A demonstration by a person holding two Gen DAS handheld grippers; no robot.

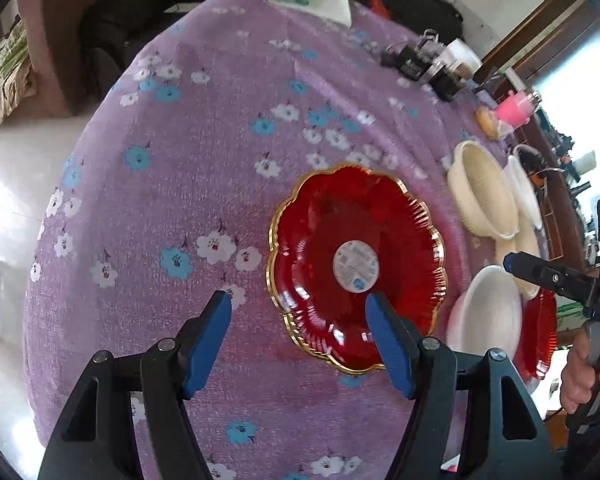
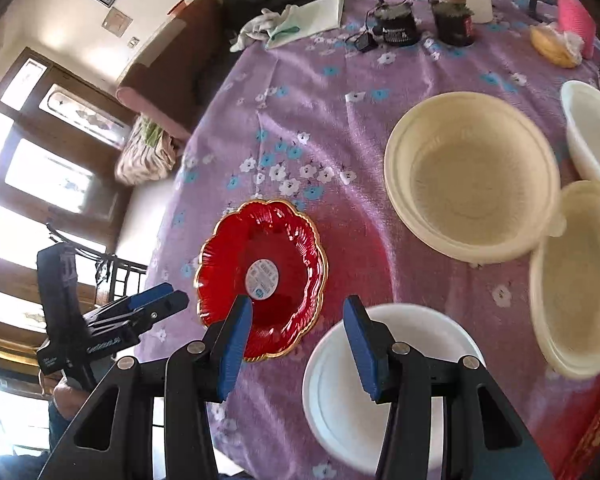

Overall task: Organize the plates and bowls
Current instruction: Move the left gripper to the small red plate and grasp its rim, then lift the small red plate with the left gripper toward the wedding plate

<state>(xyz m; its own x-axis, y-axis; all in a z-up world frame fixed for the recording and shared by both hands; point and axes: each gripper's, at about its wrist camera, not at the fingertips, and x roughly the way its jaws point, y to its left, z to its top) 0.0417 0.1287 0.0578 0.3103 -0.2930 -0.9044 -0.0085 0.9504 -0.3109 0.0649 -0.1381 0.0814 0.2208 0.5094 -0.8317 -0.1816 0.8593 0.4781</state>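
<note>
Purple floral surface (image 2: 300,120): red plate (image 2: 262,278), cream bowls (image 2: 472,176), white bowl (image 2: 340,392) all apart, nothing stacked. Left gripper (image 1: 298,300), right gripper (image 2: 298,308): jaws apart, empty. Judged: barely started.

Bright daylight from windows (image 2: 40,176), blown out w/ glare. Heavy fisheye bend at edges, dark corners. Bowls (image 2: 472,176) slightly motion-blurred; red plate (image 1: 356,264) shows glossy highlights.

Red plate (image 1: 356,264) flat beside upright bowls (image 2: 472,176)
</note>
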